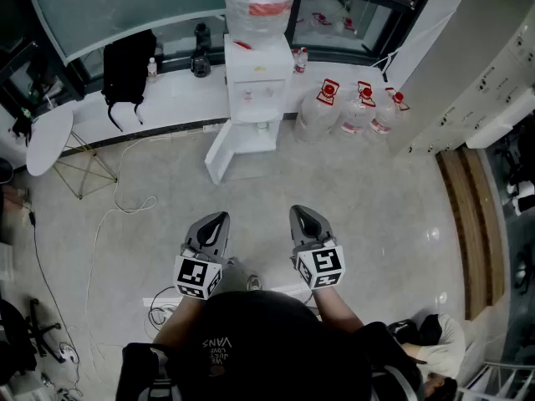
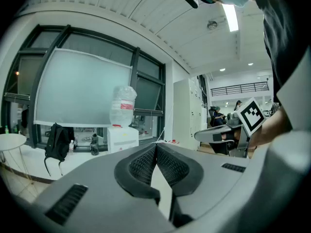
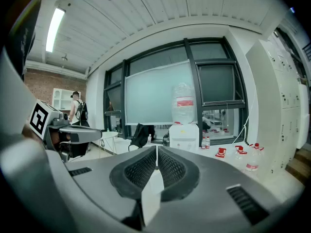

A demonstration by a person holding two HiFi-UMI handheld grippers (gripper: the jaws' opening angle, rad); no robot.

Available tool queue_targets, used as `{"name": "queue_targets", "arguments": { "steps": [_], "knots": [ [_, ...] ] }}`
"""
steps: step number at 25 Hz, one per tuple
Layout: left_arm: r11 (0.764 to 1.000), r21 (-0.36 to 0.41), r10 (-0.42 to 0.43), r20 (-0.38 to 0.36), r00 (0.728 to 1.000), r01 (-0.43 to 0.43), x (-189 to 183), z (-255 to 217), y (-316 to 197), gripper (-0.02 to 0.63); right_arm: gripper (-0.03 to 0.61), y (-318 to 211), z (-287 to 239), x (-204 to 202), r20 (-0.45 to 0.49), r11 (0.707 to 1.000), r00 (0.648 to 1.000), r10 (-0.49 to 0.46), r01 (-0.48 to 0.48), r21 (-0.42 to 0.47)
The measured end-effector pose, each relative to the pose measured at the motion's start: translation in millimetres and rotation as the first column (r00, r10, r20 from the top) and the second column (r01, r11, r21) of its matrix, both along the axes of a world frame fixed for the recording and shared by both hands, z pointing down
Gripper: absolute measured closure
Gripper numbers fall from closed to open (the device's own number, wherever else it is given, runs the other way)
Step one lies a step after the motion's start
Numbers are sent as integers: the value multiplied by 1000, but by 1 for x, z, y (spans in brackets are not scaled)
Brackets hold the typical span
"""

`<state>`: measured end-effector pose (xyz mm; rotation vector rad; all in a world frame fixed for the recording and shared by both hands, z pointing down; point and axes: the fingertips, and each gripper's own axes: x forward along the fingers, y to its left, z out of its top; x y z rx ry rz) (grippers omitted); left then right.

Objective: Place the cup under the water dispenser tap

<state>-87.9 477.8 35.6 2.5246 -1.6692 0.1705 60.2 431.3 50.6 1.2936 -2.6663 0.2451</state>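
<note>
The left gripper and right gripper are held level, fingers pressed together on nothing, so no cup is being carried. A small pale thing under the water dispenser taps may be the cup, but it is too small to tell. The next move, I'd judge, is to step closer and check.

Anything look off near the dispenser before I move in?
The water dispenser's lower door seems to stand swung open, which looks odd, and a loose white cable snakes over the floor beside it.
</note>
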Motion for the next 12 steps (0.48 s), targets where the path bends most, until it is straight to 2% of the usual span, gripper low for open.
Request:
{"name": "queue_targets", "arguments": {
  "steps": [5, 12],
  "knots": [
    [1000, -5, -3, -7, 1000, 3, -3, 9, -23, 595, 532, -20, 7, -2, 13, 1000, 1000, -5, 5, -4],
    [998, -62, 31, -5, 1000, -31, -19, 27, -74, 595, 532, -70, 20, -10, -3, 999, 1000, 28, -29, -42]
  ]
}}
